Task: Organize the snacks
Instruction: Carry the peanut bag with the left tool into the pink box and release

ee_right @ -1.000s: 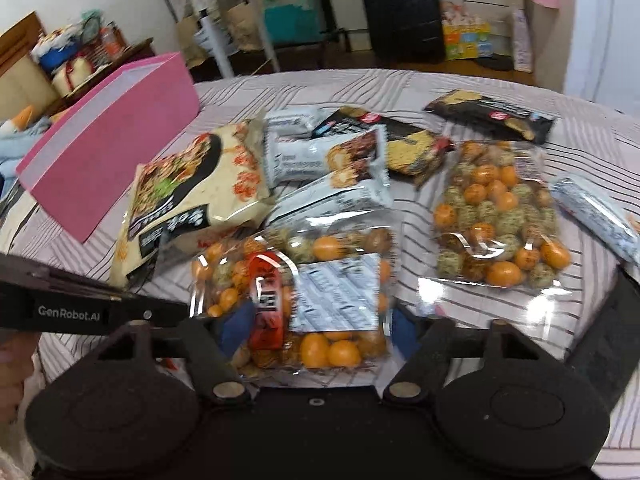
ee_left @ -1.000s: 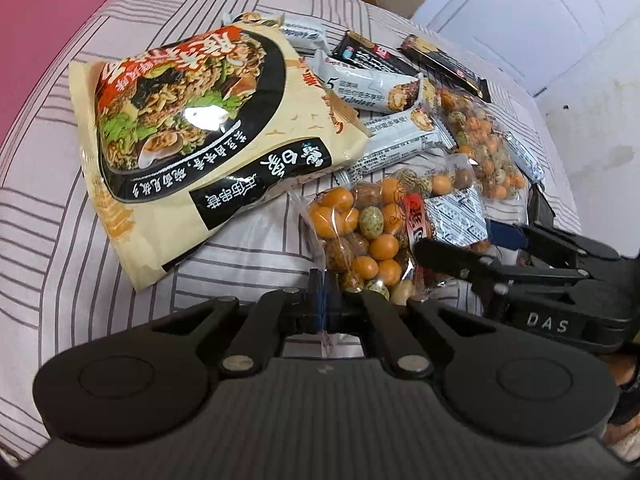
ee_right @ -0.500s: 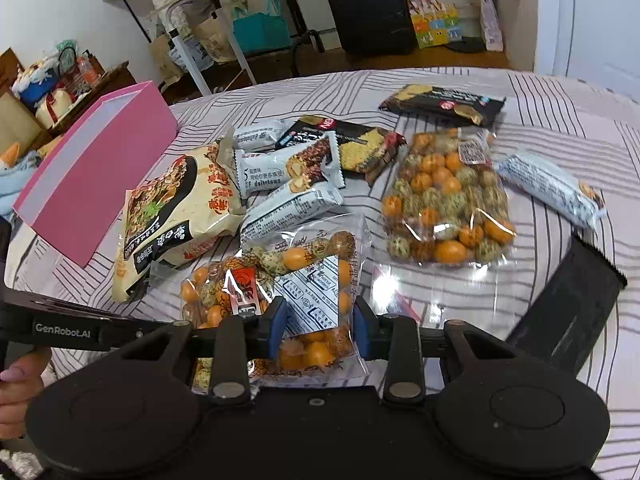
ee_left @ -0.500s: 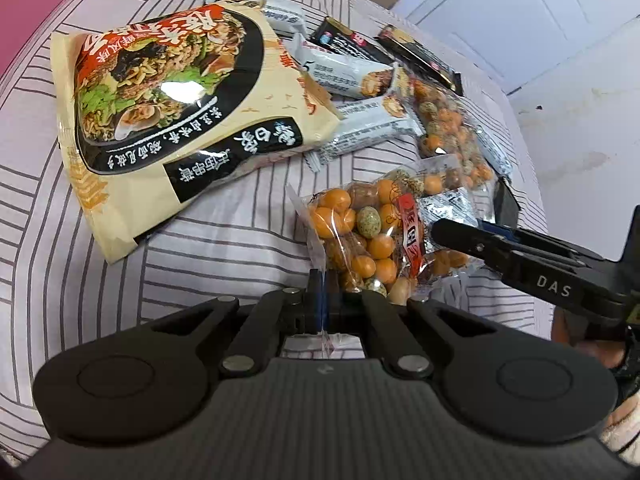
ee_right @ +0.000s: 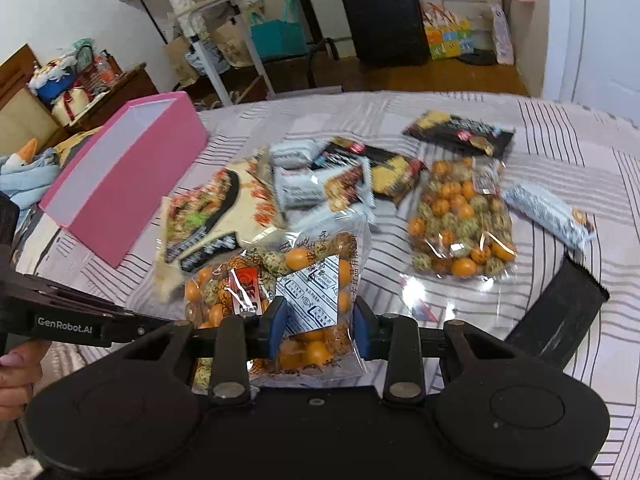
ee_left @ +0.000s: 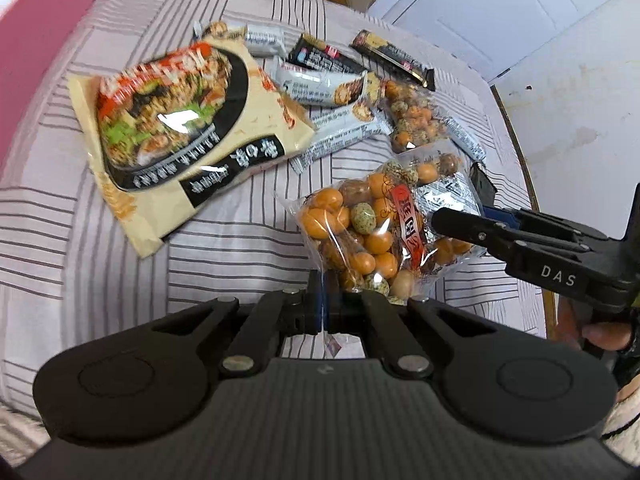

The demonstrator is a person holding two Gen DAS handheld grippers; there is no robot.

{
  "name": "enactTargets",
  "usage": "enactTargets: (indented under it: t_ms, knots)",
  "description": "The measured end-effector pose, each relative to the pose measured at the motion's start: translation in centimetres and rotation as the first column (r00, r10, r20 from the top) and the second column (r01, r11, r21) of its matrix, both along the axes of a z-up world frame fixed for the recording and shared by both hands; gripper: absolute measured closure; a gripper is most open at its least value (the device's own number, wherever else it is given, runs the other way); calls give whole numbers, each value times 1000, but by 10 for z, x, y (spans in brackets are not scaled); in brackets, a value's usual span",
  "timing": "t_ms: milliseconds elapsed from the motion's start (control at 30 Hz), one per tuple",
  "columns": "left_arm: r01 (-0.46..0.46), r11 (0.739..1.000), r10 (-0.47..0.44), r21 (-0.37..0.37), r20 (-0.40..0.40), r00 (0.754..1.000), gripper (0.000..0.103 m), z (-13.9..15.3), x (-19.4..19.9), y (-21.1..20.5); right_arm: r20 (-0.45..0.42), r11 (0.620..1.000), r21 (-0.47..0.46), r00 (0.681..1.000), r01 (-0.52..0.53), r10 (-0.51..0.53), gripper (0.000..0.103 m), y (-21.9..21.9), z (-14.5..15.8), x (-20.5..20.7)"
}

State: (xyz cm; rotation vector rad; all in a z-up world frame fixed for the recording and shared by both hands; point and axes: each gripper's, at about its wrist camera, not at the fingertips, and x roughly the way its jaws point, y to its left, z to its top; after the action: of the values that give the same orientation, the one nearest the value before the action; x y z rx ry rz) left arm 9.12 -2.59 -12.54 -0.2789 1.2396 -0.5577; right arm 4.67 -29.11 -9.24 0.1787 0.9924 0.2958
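Since a second ago the nut bag [ee_right: 280,300] has come up off the striped bed [ee_left: 80,248], and the right tongs [ee_right: 316,322], then wide at its sides, have narrowed onto it; both hands have risen with it; the other packets lie as before.

The left tongs [ee_left: 322,306] are pinched fully together on the thin clear edge of the bag at its near end; the right tongs press their blue pads [ee_right: 279,322] on its two sides, with the nuts and the white label between them; the bag hangs between the two tongs, clear of the bed, near the bed's near edge.

Behind it the noodle packet [ee_left: 188,136] lies flat toward the left side of the bed; a pink box [ee_right: 120,188] stands at the left edge, open side up; a second nut bag [ee_right: 460,220] lies to the right of the middle; grey-white bars [ee_right: 316,188] and dark packets [ee_right: 460,132] lie toward the far edge, some overlapping; one more grey bar [ee_right: 548,216] lies near the right edge, with a black strip [ee_right: 560,312] just nearer than it.

A fingertip [ee_right: 12,360] shows at the left tongs' handle in the right wrist view.
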Motion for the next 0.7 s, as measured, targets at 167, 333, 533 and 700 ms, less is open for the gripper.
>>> enactTargets:
  t_ms: [167,333,533,700]
  knots:
    - [4,1000,-5,22,45,999,103,24,-6,19,12,999,11,999,-31,31,63,16,20,2]
    - [-29,999,25,42,91,996,103,46,-12,47,35,996,5,996,-85,85,64,45,40,8]
    - [-105,993,96,61,138,986,103,72,-10,90,59,984,2,983,-175,175,64,90,63,30]
    - [-190,980,179,59,159,971,103,86,2,138,76,965,5,963,-261,260,64,134,77,59]
